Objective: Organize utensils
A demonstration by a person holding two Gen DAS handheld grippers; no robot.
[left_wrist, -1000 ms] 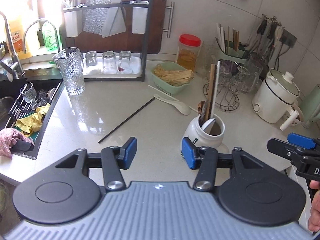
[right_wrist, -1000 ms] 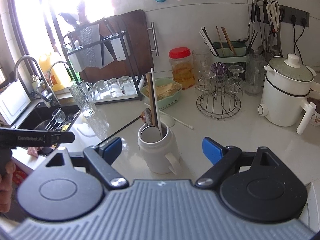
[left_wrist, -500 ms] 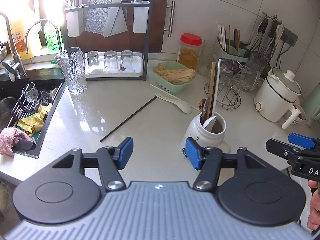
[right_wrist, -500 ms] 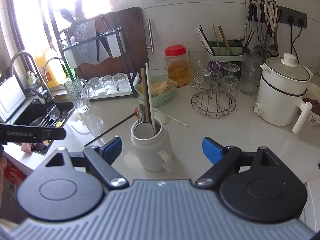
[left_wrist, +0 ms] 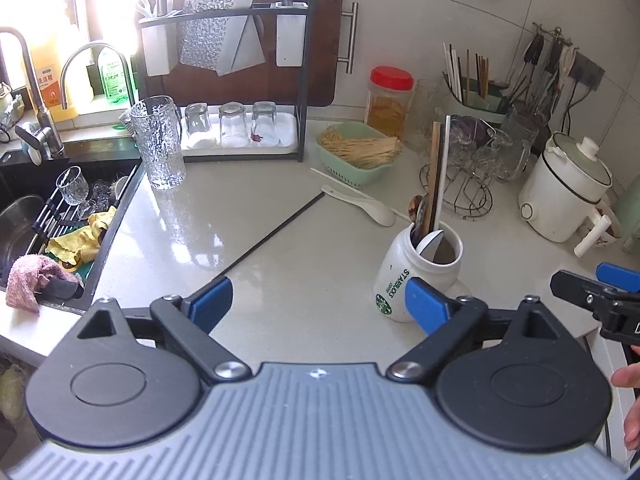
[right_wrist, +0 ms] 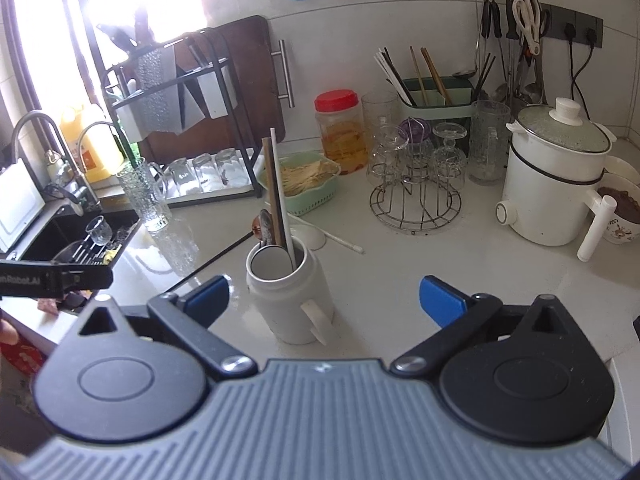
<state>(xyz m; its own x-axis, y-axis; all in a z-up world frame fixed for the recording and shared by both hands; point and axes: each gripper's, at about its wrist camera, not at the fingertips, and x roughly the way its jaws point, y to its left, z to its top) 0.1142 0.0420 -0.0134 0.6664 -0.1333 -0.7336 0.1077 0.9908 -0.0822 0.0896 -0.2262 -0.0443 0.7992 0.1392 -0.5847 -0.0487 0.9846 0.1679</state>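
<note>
Nearest: left hand-held gripper (left_wrist: 318,300) and right hand-held gripper (right_wrist: 324,298), jaws opening, wider than a second ago, nothing between them. Beyond: white mug (right_wrist: 288,296) holding utensils; black chopstick (left_wrist: 272,236) and white spoon (left_wrist: 366,206) loose on counter (left_wrist: 248,200), likely next.

Chopsticks stand in the mug (left_wrist: 416,276) on the counter (left_wrist: 248,208), spoon (left_wrist: 360,204) lying behind it.

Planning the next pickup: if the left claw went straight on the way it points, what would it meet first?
Probably bare countertop. The left claw, jaws opening and empty, aims between the black chopstick and the white mug; depth is hard to judge.
</note>
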